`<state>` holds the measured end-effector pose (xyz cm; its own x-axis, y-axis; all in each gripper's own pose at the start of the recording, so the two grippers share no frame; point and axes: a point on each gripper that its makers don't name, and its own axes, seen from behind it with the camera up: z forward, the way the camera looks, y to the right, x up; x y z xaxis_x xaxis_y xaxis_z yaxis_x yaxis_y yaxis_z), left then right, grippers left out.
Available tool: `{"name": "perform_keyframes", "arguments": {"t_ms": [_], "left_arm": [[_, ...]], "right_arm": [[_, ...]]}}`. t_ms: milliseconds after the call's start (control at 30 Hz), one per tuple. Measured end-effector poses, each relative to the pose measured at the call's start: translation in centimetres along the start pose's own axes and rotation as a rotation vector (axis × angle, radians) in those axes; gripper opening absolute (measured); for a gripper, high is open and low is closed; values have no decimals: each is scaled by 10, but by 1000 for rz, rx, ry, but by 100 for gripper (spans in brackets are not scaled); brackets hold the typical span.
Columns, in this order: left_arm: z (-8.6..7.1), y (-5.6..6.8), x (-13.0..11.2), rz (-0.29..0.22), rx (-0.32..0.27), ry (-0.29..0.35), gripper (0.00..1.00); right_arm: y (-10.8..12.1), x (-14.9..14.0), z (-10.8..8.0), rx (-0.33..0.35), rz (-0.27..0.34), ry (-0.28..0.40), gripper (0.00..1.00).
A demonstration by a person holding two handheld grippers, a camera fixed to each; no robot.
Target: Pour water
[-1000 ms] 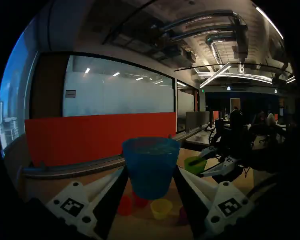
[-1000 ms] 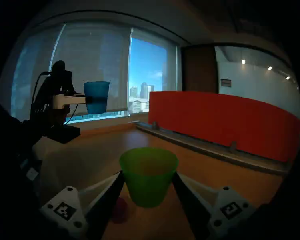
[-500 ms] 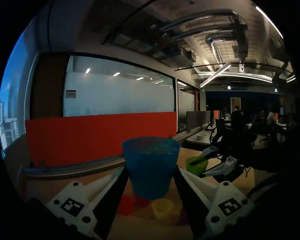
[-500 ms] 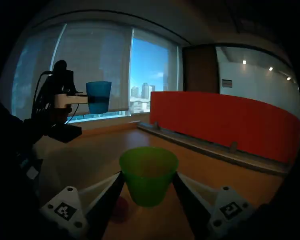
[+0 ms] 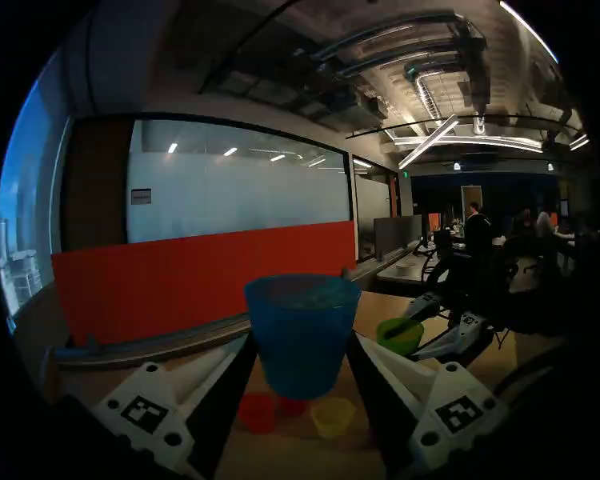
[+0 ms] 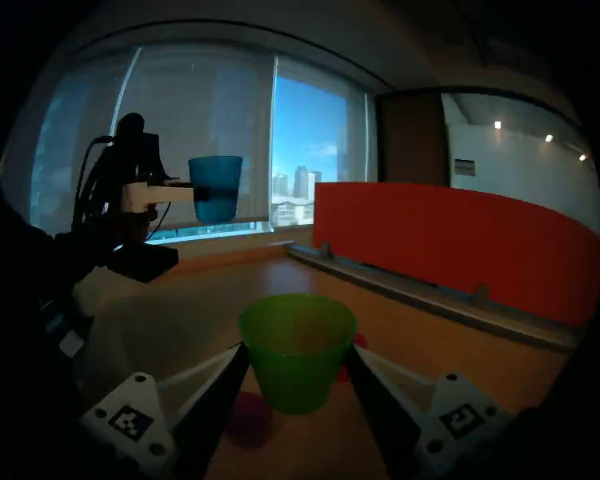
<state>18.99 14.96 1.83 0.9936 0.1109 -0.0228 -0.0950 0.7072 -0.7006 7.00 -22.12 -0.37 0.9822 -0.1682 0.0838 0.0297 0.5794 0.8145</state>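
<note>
In the left gripper view my left gripper [image 5: 302, 352] is shut on an upright blue cup [image 5: 302, 332], held above the wooden table [image 5: 476, 364]. To its right, farther off, the green cup [image 5: 399, 334] sits in the other gripper. In the right gripper view my right gripper [image 6: 298, 364] is shut on that upright green cup [image 6: 298, 350], which looks empty. The same view has the blue cup [image 6: 215, 187] up at the left, held high by the left gripper in front of the window. Whether the blue cup holds water I cannot tell.
Small cups stand on the table below the blue cup: two red ones [image 5: 257, 411] and a yellow one [image 5: 333, 416]. A pink cup [image 6: 248, 418] and a red cup [image 6: 350, 358] sit under the green cup. A red partition [image 6: 468, 240] runs along the table's far edge.
Both cups stay gripped. In the right gripper view the blue cup and left gripper have shifted right and a little higher. The small cups on the table sit lower in the left gripper view.
</note>
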Motion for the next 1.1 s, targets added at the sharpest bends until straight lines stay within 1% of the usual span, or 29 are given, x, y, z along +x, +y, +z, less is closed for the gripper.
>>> {"name": "perform_keyframes", "arguments": {"t_ms": [167, 367, 567, 867, 1100], "left_arm": [[1, 1, 1, 36, 5, -3, 78], [5, 5, 5, 91, 3, -4, 78], [9, 9, 8, 155, 8, -6, 78], [12, 8, 13, 246, 26, -9, 78], [15, 11, 13, 316, 32, -20, 78]], "right_arm": [[-11, 1, 5, 27, 0, 8, 87], [-22, 3, 12, 52, 2, 19, 87], [-33, 5, 19, 81, 1, 24, 87], [-45, 4, 27, 112, -6, 23, 87], [-54, 4, 31, 135, -14, 20, 87]]}}
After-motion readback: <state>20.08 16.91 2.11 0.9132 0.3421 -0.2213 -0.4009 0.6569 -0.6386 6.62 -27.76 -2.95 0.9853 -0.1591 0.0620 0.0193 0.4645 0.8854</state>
